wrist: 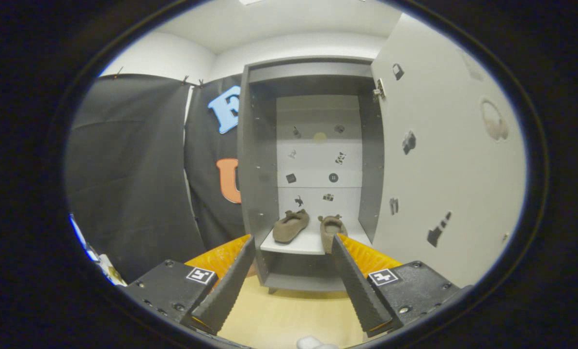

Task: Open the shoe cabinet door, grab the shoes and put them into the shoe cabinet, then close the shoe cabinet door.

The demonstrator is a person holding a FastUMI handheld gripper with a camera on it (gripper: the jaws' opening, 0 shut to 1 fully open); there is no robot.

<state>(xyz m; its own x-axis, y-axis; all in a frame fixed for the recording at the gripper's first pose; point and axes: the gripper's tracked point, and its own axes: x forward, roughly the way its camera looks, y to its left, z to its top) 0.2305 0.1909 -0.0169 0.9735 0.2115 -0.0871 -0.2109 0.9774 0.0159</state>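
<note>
The grey shoe cabinet stands ahead with its door swung wide open to the right. Two brown slippers rest on its white lower shelf: one on the left, angled, and one on the right, partly hidden behind my right finger. My gripper is open, its fingers apart and holding nothing, just short of the shelf's front edge.
Black cloth hangs as the booth wall left of the cabinet. Light wooden floor lies below the fingers. Small stickers dot the cabinet's back panel and the inner face of the door. A small white object shows on the floor nearest me.
</note>
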